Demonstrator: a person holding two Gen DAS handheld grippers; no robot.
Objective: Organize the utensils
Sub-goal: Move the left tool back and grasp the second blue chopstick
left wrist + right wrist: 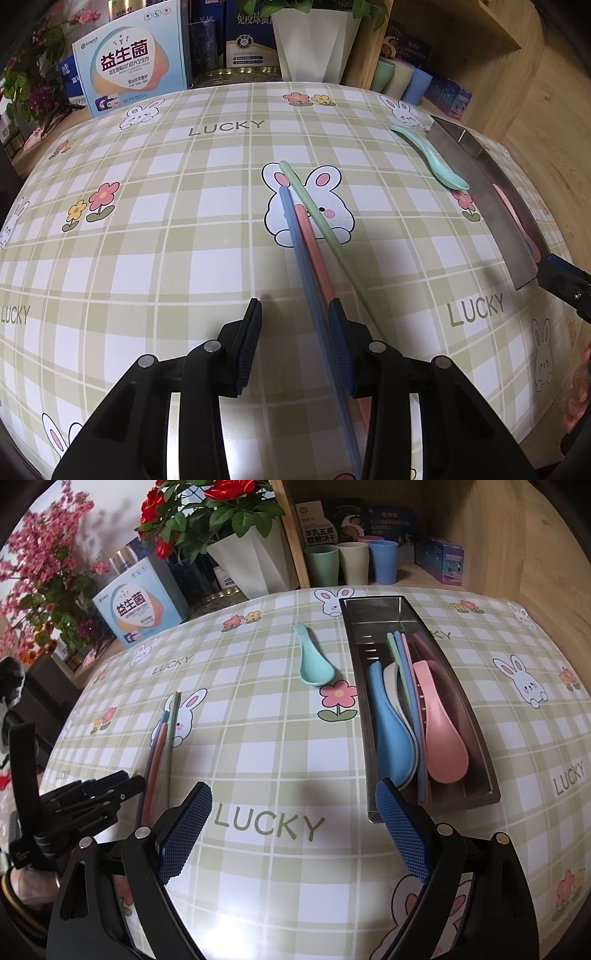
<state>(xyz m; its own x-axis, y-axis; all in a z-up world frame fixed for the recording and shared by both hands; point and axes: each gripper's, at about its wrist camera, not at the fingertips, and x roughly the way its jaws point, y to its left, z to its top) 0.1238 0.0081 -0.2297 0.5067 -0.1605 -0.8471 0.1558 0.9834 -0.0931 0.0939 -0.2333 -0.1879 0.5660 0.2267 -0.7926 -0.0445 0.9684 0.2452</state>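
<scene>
Three chopsticks lie bunched on the plaid tablecloth [184, 258]: blue chopstick [295, 236], pink chopstick [312, 243], green chopstick [314, 210]. In the left wrist view they run from the rabbit print at 12 o'clock back toward the camera. The left gripper [295, 314] sits low over their near ends. Its jaws are part closed with a clear gap between them. The blue chopstick passes just inside the right-hand pad and seems to touch it; the left-hand pad touches nothing, so no clamp. The pink one runs behind that pad, the green one angles outside it toward 5 o'clock.

The right gripper [293, 797] hovers over bare cloth above the "LUCKY" print, jaws wide apart, nothing between them.

In the right wrist view the stainless utensil tray [476, 716] lies at 1 o'clock, long axis pointing away from the camera. It holds a blue spoon [391, 734], a white spoon [395, 686], a pink spoon [443, 738] and a few chopsticks [402, 664] between the spoons. A teal spoon [312, 664] lies loose on the cloth just left of the tray, at 12 o'clock, not touching it. The chopstick bundle and left gripper are at 9 o'clock in this view, well apart from the tray.
</scene>
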